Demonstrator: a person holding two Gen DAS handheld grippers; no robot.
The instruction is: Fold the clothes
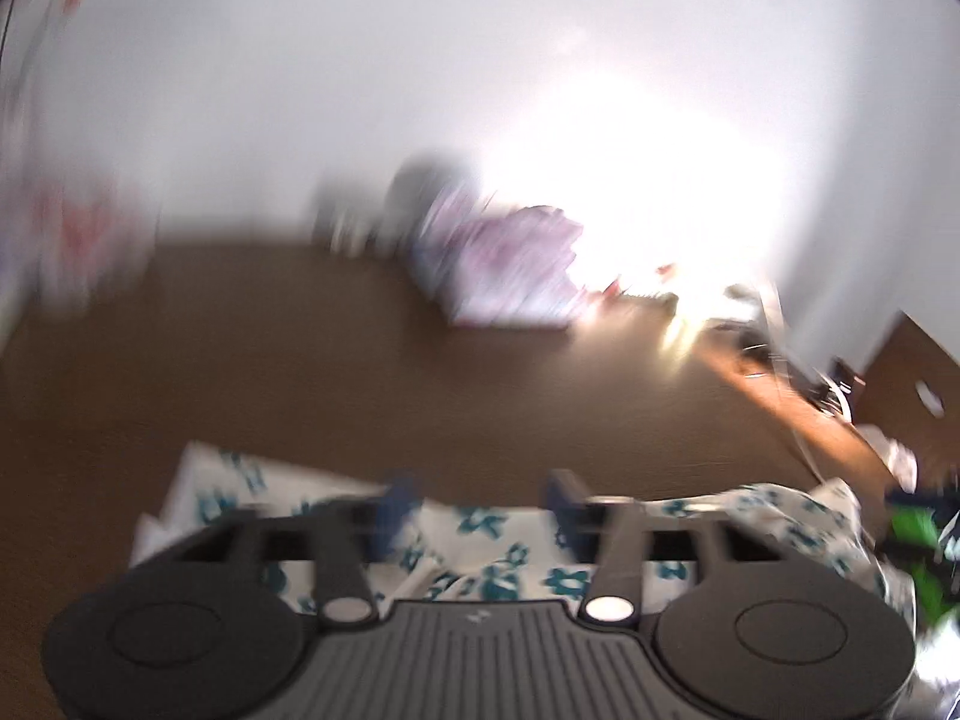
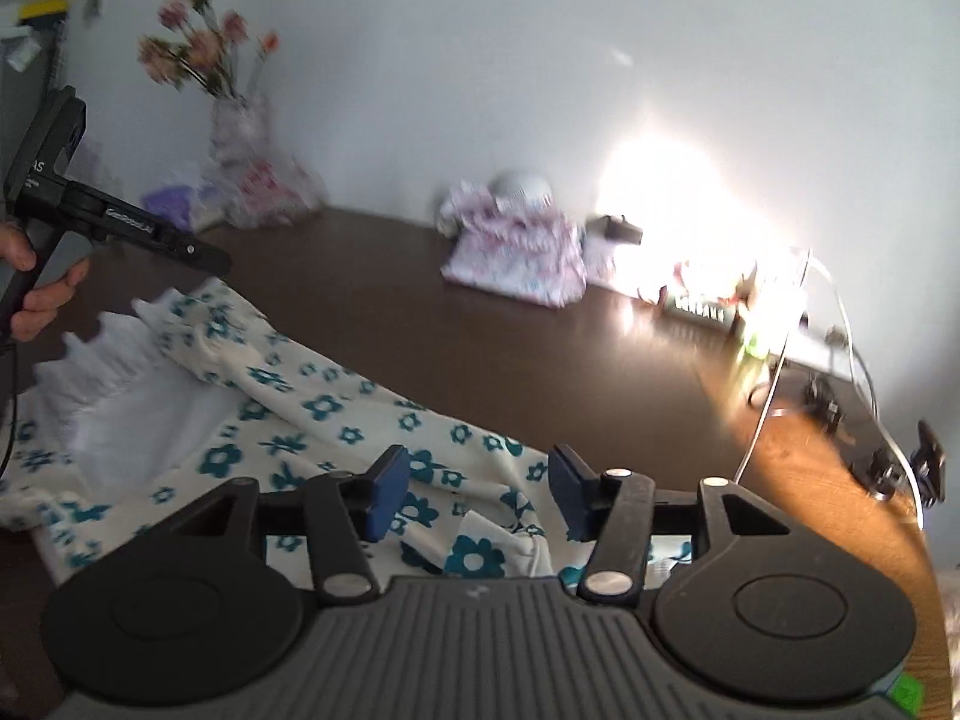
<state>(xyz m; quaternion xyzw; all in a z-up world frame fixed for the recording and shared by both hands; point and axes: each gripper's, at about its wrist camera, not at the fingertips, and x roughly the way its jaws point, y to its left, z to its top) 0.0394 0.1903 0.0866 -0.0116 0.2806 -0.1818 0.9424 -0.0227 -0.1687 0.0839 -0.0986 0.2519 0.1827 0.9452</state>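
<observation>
Both grippers, right gripper point(image 2: 477, 489) and left gripper point(image 1: 480, 507) (blurred), fingers spread wide, empty, over floral garment point(image 2: 336, 414) on brown table point(image 2: 480, 348)

The table point(image 2: 420, 324) carries everything. The flowered garment point(image 2: 336, 414) lies on its near part, and the right gripper point(image 2: 477, 489) hovers above the garment's near edge. Behind the garment, near the wall, sits a folded cloth pile point(image 2: 519, 264). Left of the pile stands a vase of flowers point(image 2: 240, 138). Right of the pile lie cables point(image 2: 798, 348). The left gripper point(image 2: 120, 228), held in a hand point(image 2: 42, 294), is above the garment's left end.
</observation>
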